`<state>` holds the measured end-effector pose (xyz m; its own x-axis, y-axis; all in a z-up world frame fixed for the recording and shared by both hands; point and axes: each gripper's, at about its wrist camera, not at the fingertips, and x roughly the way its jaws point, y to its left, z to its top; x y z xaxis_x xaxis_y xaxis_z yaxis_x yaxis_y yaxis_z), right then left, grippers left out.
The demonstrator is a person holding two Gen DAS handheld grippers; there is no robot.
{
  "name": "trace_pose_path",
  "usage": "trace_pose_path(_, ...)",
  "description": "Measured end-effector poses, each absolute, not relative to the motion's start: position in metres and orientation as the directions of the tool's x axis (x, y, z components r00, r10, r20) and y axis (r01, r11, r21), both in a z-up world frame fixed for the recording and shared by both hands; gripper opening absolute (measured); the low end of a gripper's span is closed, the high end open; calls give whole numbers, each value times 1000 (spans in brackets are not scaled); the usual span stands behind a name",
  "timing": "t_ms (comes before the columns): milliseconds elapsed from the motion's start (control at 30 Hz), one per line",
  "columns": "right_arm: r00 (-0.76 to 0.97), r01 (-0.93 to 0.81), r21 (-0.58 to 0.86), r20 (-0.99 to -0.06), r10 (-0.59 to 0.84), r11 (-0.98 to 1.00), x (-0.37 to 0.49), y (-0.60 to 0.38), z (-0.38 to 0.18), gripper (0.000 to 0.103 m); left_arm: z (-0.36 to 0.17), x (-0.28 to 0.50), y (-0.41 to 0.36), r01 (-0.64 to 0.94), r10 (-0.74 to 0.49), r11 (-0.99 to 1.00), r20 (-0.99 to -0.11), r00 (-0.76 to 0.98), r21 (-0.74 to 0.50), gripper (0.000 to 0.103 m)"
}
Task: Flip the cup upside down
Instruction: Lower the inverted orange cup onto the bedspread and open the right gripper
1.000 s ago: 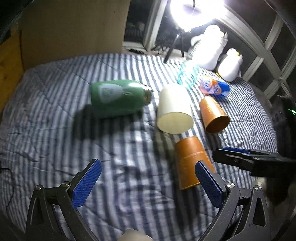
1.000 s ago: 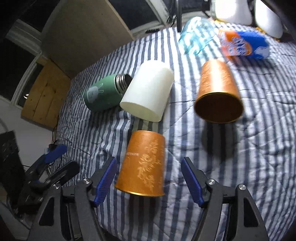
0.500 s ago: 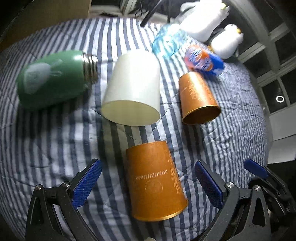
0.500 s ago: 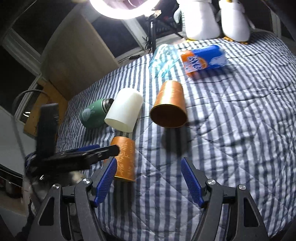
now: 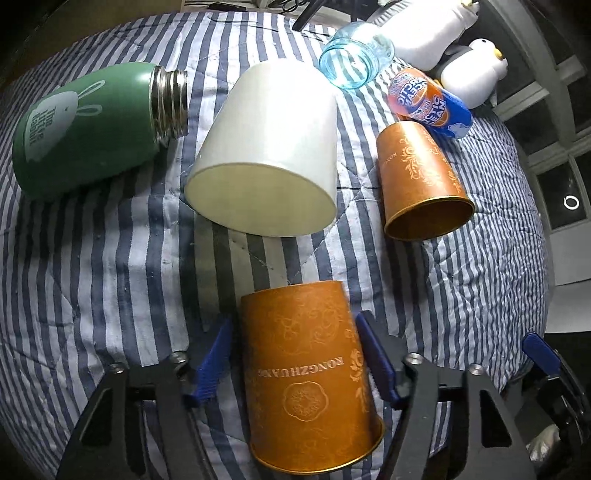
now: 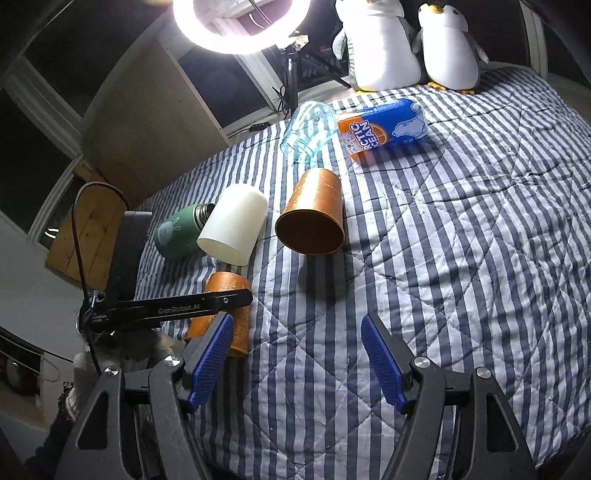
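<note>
An orange paper cup (image 5: 306, 373) lies on its side on the striped bedspread, mouth toward the camera, between the blue pads of my left gripper (image 5: 295, 358). The pads flank the cup closely; a thin gap shows on each side. In the right wrist view the same cup (image 6: 221, 314) lies under the left gripper's arm (image 6: 173, 306). My right gripper (image 6: 297, 362) is open and empty over bare bedspread. A second orange cup (image 5: 421, 181) (image 6: 314, 218) and a white cup (image 5: 266, 162) (image 6: 234, 229) also lie on their sides.
A green flask (image 5: 92, 125), a clear blue jar (image 5: 351, 55), an Arctic Ocean can (image 5: 428, 103) and two penguin plush toys (image 6: 406, 44) lie farther back. A ring light (image 6: 240, 26) shines behind the bed. The bed edge drops off at right (image 5: 546, 258).
My left gripper has moved forward over the near orange cup and narrowed its pads around it. My right gripper has pulled back and to the right, away from that cup.
</note>
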<state>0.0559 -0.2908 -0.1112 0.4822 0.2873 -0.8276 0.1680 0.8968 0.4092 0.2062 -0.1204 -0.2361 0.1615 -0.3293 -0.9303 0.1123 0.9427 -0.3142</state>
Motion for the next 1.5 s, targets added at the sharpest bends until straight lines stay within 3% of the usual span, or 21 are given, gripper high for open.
trace_pose_path(200,503,160,396,-821,271,904,46,-287,-106,68,-224,193,-113,116,-337,941,-915,225,-318,65)
trace_pose_path(400,537,154,380,-807,246,912,34,-285,-102,68,-199,168,-112,146,-355,935,-837,417,-324,65)
trace_pose_path(567,554,140,376,-797,242,916,30,-278,-108,68,-193,143,-126,205,-273,961,-753,599,-185,64)
trace_pose_path(767,563,130,375,-790,243,918,26,-268,-119,68,-196,115,-135,253,-242,963,-695,677,-88,64)
trace_pose_path(1033,611,117,317,-770,183,941,20,-257,-115,68,-197,94,-135,269,-235,962,-667,707,-54,65)
trace_pose_path(1200,628,123,259,-768,127,958,18,-252,-116,68,-200,90,-135,278,-247,959,-659,710,-61,82)
trace_pose_path(1500,674,159,159,-738,10,974,13,-248,-113,72,-187,68,-130,305,-267,951,-612,745,-44,95)
